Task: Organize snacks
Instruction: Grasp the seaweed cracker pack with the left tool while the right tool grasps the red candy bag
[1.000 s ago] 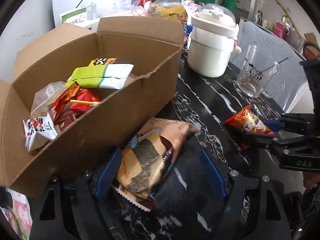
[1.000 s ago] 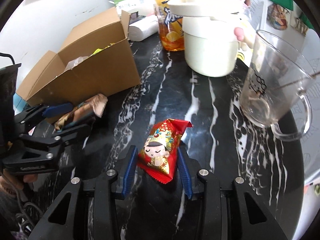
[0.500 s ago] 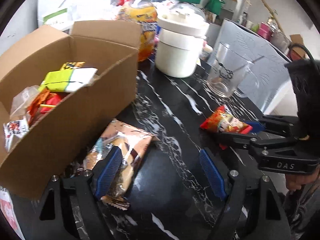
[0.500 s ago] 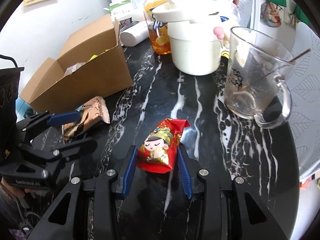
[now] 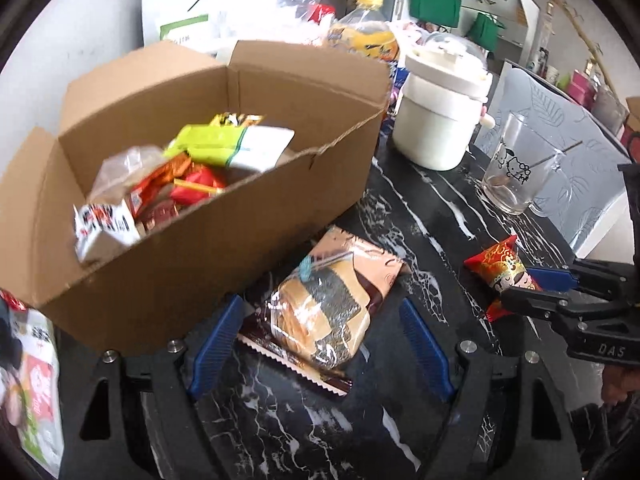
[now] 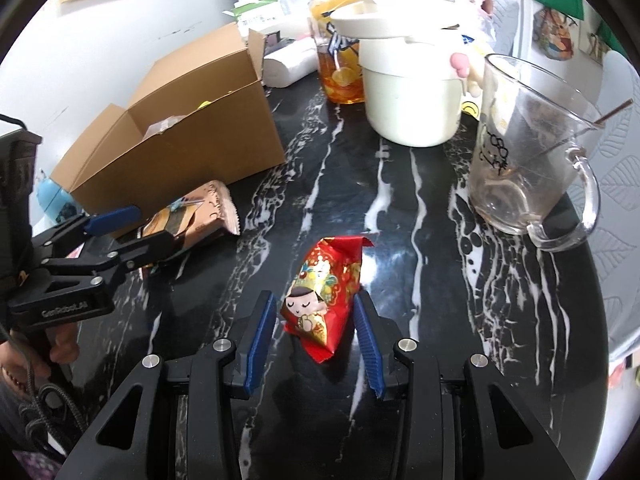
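Jaws spread wide on left gripper [image 5: 320, 328], straddling seaweed-cracker pkt [image 5: 328, 304] at lower centre, pads not pressing yet. Cardboard box [image 5: 200, 264] w/ snacks just upper left. Looks like pickup step; next: close, lift over box rim.

Right view: right gripper [image 6: 316, 332] bottom centre, pads hugging red cartoon pkt [image 6: 324, 296], apparently pinching it, resting on marble table [image 6: 400, 208]. Needs lift, then carry to box upper left.

The printed packet [image 5: 28, 392] at near left is cut by the picture edge. Deeper snacks in the cardboard box [image 5: 192, 264] are hidden behind its wall.
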A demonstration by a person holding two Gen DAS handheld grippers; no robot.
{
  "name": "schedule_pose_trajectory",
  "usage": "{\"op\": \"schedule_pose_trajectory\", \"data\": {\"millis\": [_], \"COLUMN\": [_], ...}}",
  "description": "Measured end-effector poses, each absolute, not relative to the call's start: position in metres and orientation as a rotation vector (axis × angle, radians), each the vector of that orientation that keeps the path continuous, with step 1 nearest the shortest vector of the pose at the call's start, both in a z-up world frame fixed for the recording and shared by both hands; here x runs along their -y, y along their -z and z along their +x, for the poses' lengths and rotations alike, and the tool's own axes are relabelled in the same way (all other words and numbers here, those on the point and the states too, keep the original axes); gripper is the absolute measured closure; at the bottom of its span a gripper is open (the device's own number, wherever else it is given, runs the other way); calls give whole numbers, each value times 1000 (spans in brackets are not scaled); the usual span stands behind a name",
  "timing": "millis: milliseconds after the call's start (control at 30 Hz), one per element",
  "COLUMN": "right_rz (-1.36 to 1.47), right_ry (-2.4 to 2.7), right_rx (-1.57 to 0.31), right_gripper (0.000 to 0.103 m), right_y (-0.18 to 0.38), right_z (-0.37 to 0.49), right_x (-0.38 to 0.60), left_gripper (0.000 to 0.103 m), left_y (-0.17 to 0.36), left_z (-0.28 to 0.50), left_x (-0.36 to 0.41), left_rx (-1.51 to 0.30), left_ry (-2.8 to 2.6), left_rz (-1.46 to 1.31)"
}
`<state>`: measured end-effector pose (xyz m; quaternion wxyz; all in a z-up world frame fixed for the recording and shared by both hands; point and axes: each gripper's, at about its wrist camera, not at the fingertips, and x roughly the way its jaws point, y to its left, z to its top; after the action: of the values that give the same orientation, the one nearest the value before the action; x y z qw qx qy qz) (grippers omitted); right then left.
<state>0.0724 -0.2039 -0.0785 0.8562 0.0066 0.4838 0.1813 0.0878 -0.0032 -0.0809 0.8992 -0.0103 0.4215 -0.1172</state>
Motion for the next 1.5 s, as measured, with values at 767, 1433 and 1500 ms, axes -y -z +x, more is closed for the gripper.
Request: {"op": "schedule_pose_trajectory", "data": {"millis": [767,1433,1500], "right_rz": [21,36,32], "right_ry": [-381,-386,-389], "right_rx": [-1058,-1054,-1054], "right_gripper": [63,73,73], "right_y": [93,90,89], "right_z": [81,42,34], "right_x": [201,207,205], "left_gripper": [23,50,50], "left_y": [101,93,93], "left_z": [104,45,37], "left_x": [17,26,25], "left_rx": [-933,-936,-947], "left_ry": [317,335,337], "left_rz": [-12,28,19]}}
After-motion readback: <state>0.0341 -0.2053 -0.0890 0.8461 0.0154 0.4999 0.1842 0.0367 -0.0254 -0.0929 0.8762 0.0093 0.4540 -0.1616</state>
